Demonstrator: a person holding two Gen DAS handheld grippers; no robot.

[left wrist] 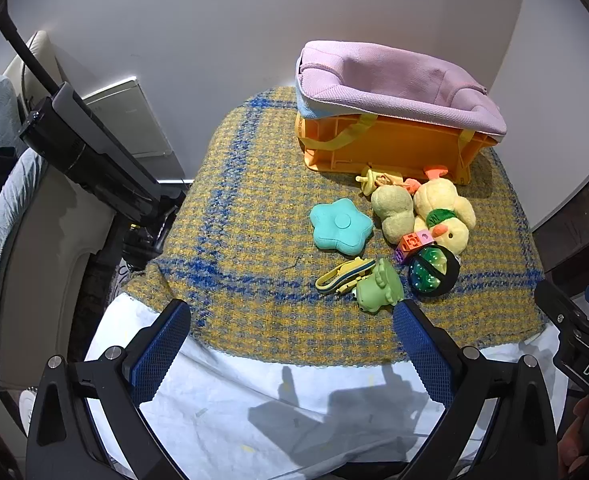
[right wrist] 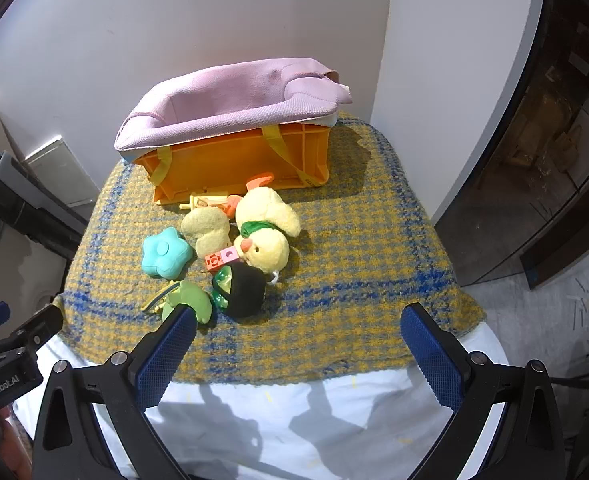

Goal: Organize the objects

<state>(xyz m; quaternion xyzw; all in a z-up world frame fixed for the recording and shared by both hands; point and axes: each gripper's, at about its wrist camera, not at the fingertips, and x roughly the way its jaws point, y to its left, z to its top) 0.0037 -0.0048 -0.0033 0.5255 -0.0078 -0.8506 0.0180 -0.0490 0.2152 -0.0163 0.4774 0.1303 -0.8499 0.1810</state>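
Observation:
A pile of toys lies on a yellow-and-blue woven cloth point(left wrist: 246, 216) point(right wrist: 366, 264): a teal star cushion point(left wrist: 340, 226) point(right wrist: 165, 253), a yellow plush duck point(left wrist: 446, 212) point(right wrist: 266, 232), a pale plush piece point(left wrist: 392, 210) point(right wrist: 210, 228), a green frog toy point(left wrist: 378, 286) point(right wrist: 192, 300), a green-and-black ball point(left wrist: 432, 272) point(right wrist: 240, 288) and a small pink-orange block point(left wrist: 414, 240) point(right wrist: 222, 258). Behind them stands an orange crate with a lilac fabric liner point(left wrist: 394, 120) point(right wrist: 234, 136). My left gripper point(left wrist: 292, 322) and right gripper point(right wrist: 300, 322) both hang open over the near edge, nothing between the fingers.
A white sheet point(left wrist: 254, 400) point(right wrist: 294, 420) covers the surface under the cloth. A grey-white wall rises close behind the crate. A black stand point(left wrist: 90, 152) and a pale sofa point(left wrist: 26, 240) are at the left; a dark glass cabinet point(right wrist: 542, 160) is at the right.

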